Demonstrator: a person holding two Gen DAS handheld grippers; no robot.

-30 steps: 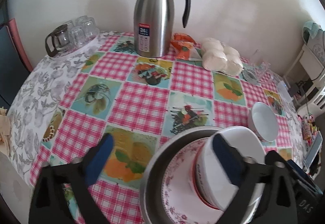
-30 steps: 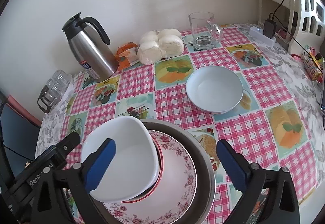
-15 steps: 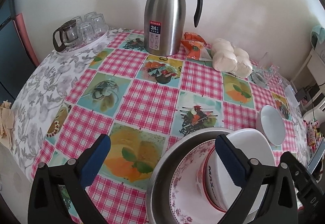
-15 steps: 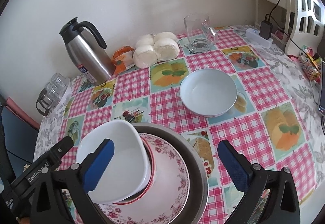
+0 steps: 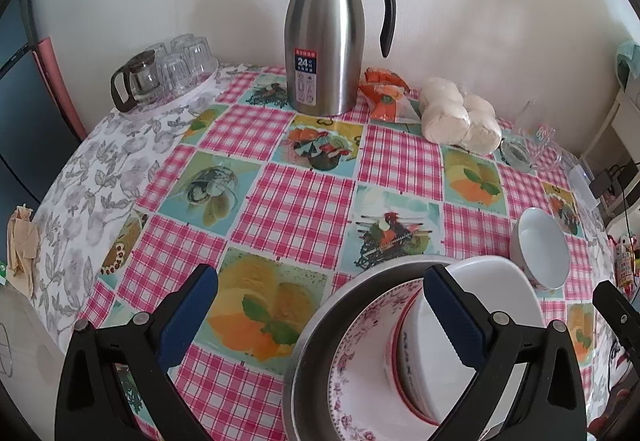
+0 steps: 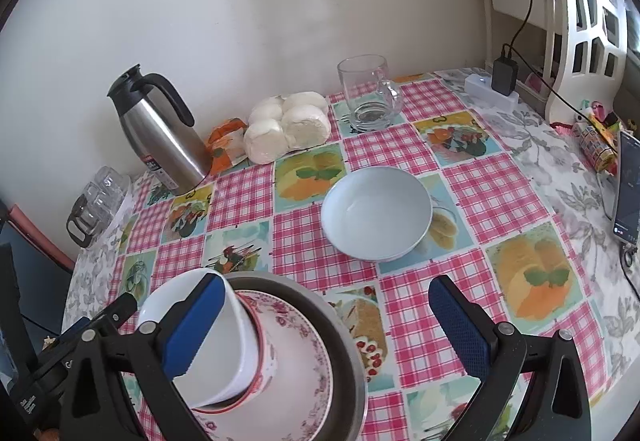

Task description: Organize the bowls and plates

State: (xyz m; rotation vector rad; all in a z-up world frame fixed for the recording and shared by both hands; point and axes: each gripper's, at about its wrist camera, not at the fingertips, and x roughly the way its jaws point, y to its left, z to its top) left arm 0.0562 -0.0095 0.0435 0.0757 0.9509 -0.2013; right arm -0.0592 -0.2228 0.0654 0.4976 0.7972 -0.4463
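Both tools wide apart, nothing clamped. Left tool (image 5: 320, 313) sits bottom of left view, right tool (image 6: 324, 325) bottom of right view.

Stack at bottom: metal basin (image 6: 352, 325) w/ floral plate (image 6: 304, 369) inside, red-rimmed bowl (image 6: 266, 355) on that, white square bowl (image 6: 236, 337) tilted in it. In left view same stack is lower right, white square bowl (image 5: 492, 281) partly behind the tool's right finger.

Round white bowl (image 6: 376, 213) alone on tabletop (image 6: 496, 193), mid frame in right view; left view shows it at right edge only (image 5: 540, 245).

Right view only: phone (image 6: 628, 189), charger (image 6: 504, 75). Left view only: crumpled paper (image 5: 22, 241). Both: steel jug (image 5: 324, 37), buns (image 5: 460, 117).
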